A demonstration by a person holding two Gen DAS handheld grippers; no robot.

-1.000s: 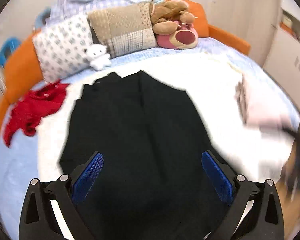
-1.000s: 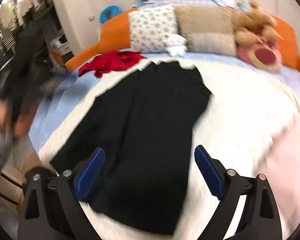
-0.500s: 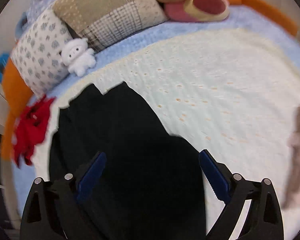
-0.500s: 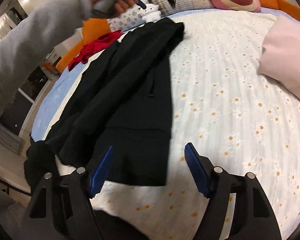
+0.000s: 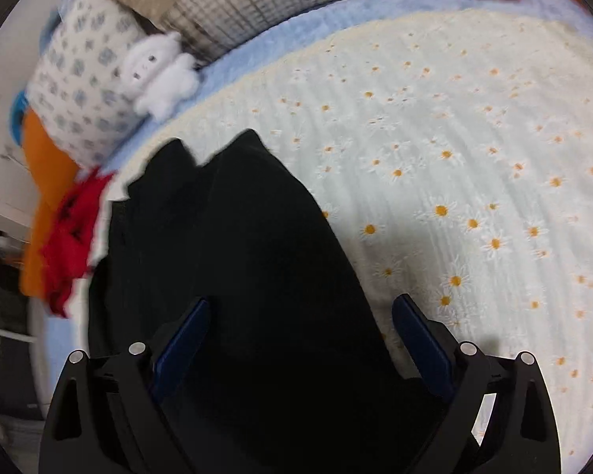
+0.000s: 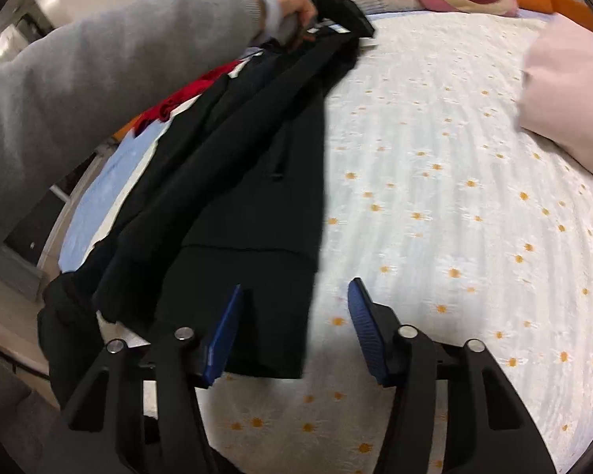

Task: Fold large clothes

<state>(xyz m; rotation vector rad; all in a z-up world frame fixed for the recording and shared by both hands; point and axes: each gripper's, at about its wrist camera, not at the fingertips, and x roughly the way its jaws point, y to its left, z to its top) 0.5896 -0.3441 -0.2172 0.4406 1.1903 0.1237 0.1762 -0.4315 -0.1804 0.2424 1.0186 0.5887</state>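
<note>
- The black garment [image 6: 257, 181] lies lengthwise on the daisy bedspread [image 6: 454, 217].
- Our right hand-held gripper [image 6: 292, 324] is closing around its hem; we should pinch both layers.
- Our left hand-held gripper [image 5: 300, 339] gapes empty above its far end.

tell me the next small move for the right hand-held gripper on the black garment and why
Probably finish closing on the hem: the right hand-held gripper is closing with the black garment's near edge between its pads, not yet pinched, while the left hand-held gripper stands open over the far end.
</note>
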